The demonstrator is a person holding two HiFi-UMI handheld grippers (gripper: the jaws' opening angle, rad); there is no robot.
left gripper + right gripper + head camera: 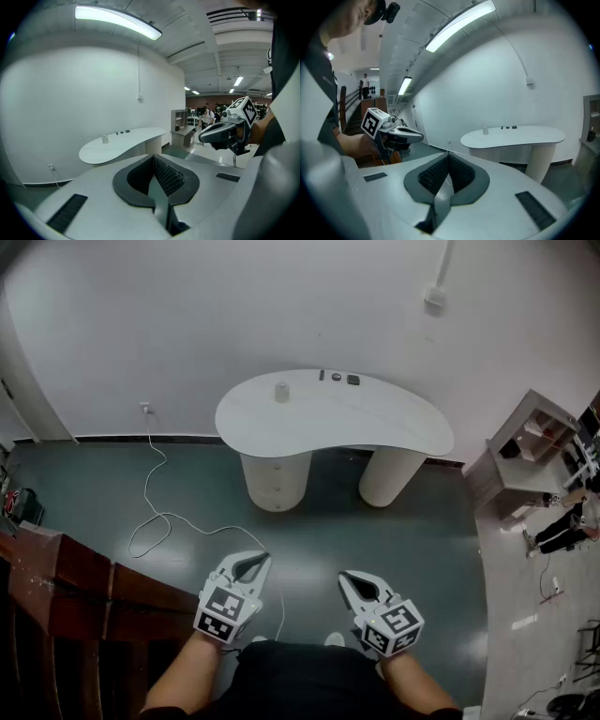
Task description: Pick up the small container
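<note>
A small pale container (281, 392) stands upright near the left end of a white kidney-shaped table (375, 424), far ahead of me. It shows as a tiny cylinder (104, 138) in the left gripper view and a small container (485, 131) in the right gripper view. My left gripper (260, 559) and right gripper (346, 577) are held low and close to my body, side by side, well short of the table. Both have their jaws closed together with nothing between them.
Three small dark items (337, 377) lie at the table's back edge. A white cable (159, 512) trails over the green floor from a wall socket. Dark wooden furniture (66, 587) stands at my left, a low shelf unit (525, 451) at the right.
</note>
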